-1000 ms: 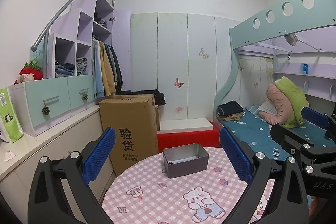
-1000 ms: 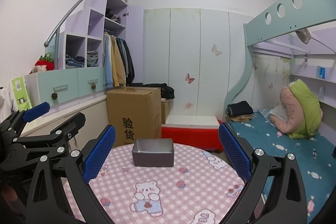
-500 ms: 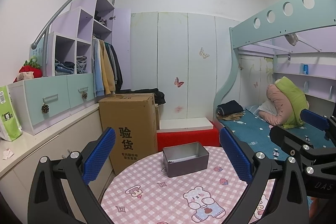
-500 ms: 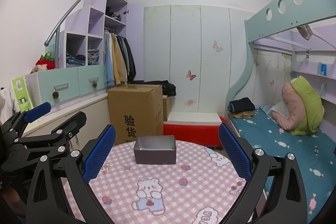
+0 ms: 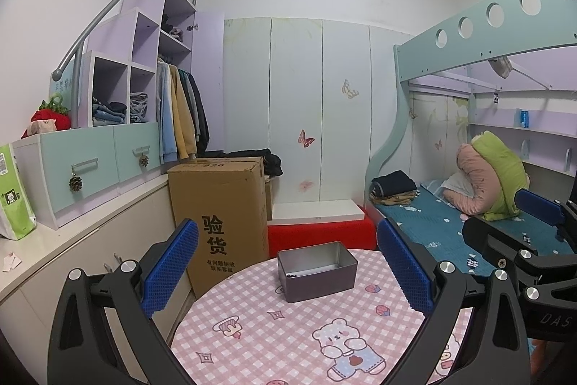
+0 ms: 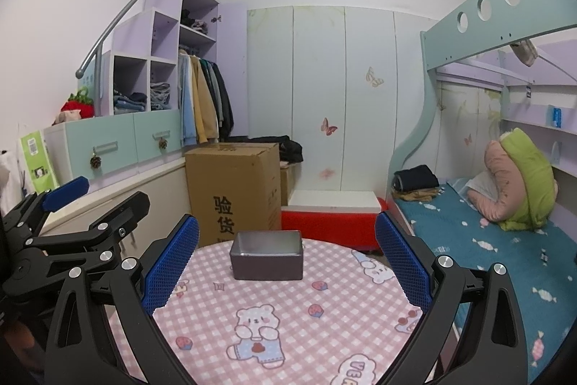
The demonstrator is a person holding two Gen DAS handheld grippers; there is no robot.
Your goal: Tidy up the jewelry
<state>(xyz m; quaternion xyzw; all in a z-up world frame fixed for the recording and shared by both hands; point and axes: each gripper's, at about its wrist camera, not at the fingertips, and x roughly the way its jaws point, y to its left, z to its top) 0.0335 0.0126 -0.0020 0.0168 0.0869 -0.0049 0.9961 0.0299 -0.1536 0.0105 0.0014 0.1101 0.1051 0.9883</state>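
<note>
Both grippers (image 5: 288, 269) (image 6: 286, 267): black frames, silver screws, blue textured pads (image 5: 171, 267), white "DAS" mark.

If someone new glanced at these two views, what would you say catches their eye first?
Probably the open grey metal tin sitting alone toward the far side of the round table with its pink checked bear-print cloth, something small and dark on the tin's floor. Both grippers, left and right, hang open above the near edge, framing it. Behind the table stands a tall cardboard box with Chinese characters.
</note>
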